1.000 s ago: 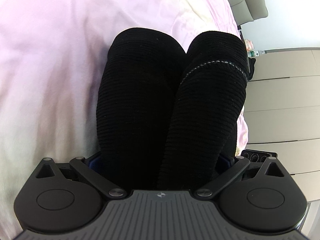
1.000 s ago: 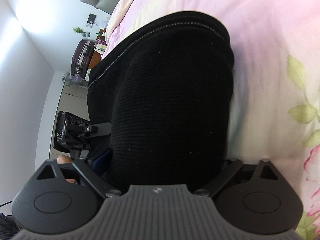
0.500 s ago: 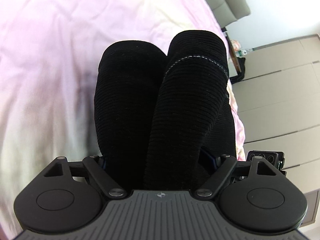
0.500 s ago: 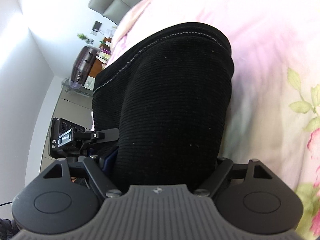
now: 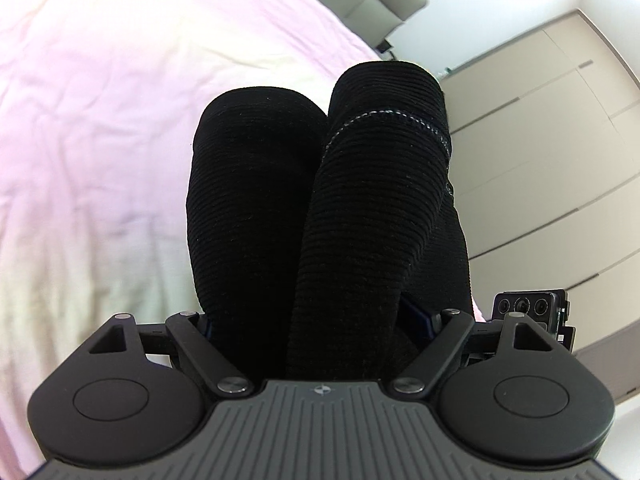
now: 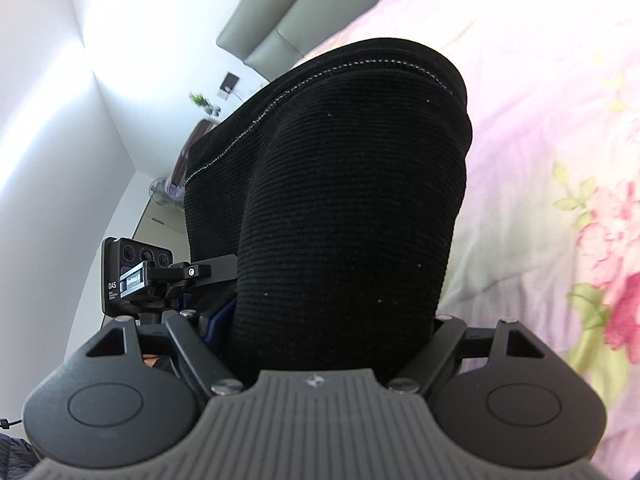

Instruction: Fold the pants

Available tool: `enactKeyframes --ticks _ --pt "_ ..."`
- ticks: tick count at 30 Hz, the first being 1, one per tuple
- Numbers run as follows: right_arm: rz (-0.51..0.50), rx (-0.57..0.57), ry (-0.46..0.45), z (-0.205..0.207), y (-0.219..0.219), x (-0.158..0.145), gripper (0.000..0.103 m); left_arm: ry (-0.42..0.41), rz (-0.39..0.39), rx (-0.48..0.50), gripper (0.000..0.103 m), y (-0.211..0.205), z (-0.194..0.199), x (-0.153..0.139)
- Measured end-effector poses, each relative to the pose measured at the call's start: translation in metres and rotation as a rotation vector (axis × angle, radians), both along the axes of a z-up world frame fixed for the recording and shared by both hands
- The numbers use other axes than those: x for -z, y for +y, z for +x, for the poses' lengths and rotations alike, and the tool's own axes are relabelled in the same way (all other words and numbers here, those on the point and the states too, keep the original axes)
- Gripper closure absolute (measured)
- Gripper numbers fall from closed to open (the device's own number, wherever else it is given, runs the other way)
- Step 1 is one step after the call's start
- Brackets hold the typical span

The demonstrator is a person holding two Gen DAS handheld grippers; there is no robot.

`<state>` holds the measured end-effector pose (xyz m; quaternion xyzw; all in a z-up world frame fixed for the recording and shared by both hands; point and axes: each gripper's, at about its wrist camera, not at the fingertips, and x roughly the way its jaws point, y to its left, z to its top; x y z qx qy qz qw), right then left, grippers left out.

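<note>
The black ribbed pants are a thick folded bundle with a pale stitched hem, raised above the bed. In the left wrist view two rolled folds fill the space between my left gripper's jaws, which are shut on the pants; only a blue pad shows at the cloth's edge. In the right wrist view the pants bulge out of my right gripper, also shut on them. Each gripper's fingertips are hidden by cloth. The left gripper's body sits just left of the bundle.
The bed's pink sheet lies below, with a floral print on the right. A grey headboard stands at the far end. Beige wardrobe doors are beyond the bed's edge, with a plant by the white wall.
Both grippers have risen with the pants bundle between them, and the bed has dropped further below. The jaws have drawn in slightly on the cloth, and more of the room shows.
</note>
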<state>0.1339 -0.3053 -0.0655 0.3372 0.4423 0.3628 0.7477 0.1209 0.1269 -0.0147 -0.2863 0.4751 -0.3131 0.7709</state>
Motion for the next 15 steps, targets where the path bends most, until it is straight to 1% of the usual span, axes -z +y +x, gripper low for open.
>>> enactKeyframes --ticks 4,7,10,11,15 --pt "0.007 0.042 -0.019 -0.011 -0.018 -0.017 0.026 -0.024 0.007 0.036 0.007 -0.025 -0.005 -0.016" --pt "0.009 0.091 0.011 -0.021 -0.038 -0.021 0.026 -0.019 0.004 0.065 0.007 -0.046 -0.003 -0.019" --pt "-0.006 0.14 0.038 -0.033 -0.056 -0.025 0.026 0.02 -0.013 0.094 0.007 -0.068 0.006 -0.012" --pt "-0.012 0.155 0.045 -0.041 -0.063 -0.024 0.026 0.036 -0.018 0.106 0.007 -0.081 0.016 -0.006" --pt "-0.007 0.214 0.075 -0.053 -0.097 -0.015 0.026 0.077 -0.012 0.165 0.007 -0.125 0.032 0.006"
